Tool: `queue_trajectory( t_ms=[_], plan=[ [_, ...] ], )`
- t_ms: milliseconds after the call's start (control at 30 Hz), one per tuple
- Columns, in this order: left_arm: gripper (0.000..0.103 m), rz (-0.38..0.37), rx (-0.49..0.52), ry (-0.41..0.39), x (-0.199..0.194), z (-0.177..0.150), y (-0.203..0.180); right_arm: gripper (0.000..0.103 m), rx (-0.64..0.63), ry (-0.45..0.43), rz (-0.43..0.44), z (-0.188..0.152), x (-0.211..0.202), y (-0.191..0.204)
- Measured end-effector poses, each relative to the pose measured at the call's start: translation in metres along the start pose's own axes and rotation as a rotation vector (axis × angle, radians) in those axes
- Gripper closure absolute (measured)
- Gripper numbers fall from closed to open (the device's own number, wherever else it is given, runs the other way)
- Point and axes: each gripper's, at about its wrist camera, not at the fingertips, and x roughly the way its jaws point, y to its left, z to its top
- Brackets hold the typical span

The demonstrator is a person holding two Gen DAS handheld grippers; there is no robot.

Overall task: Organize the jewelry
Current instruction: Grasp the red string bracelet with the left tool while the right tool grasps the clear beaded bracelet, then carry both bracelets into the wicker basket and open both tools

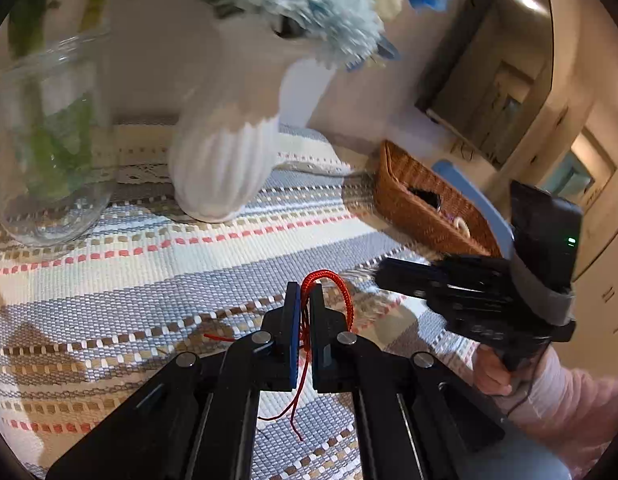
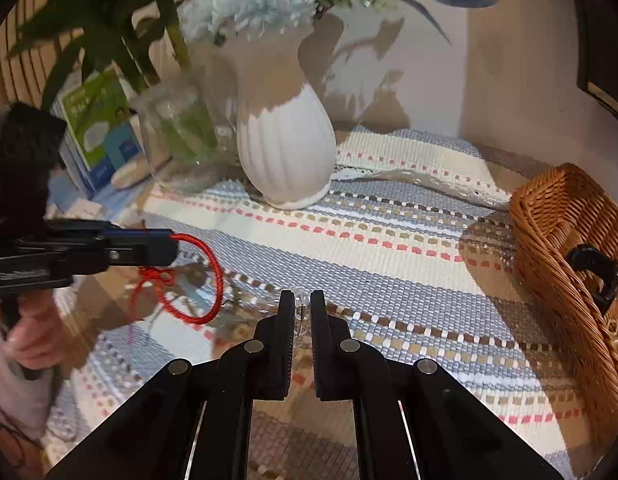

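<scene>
My left gripper [image 1: 305, 292] is shut on a red cord bracelet [image 1: 341, 288] and holds it above the striped woven mat [image 1: 189, 292]; loose red ends hang below the fingers. In the right wrist view the bracelet [image 2: 213, 276] dangles as a loop from the left gripper [image 2: 171, 246]. My right gripper [image 2: 302, 300] is shut on a clear bead bracelet [image 2: 302, 310], just above the mat. A wicker basket [image 2: 549, 248] stands at the right with a black item [image 2: 597, 272] in it; it also shows in the left wrist view [image 1: 413, 204].
A white ribbed vase [image 2: 287, 152] with blue flowers stands at the back of the mat [image 2: 389, 240]. A glass jar [image 2: 181, 132] with green stems is left of it, with a boxed product [image 2: 97, 128] behind. A wall runs behind.
</scene>
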Motion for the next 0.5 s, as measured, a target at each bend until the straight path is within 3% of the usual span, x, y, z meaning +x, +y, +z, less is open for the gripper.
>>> queue_trajectory(
  t_ms=[300, 500],
  plan=[
    [0.101, -0.002, 0.012, -0.039, -0.012, 0.000, -0.006, 0.096, 0.054, -0.057, -0.003, -0.008, -0.060, -0.003],
    [0.101, 0.038, 0.049, -0.006, -0.005, -0.002, -0.025, 0.096, 0.109, -0.080, -0.053, -0.019, -0.097, -0.021]
  ],
)
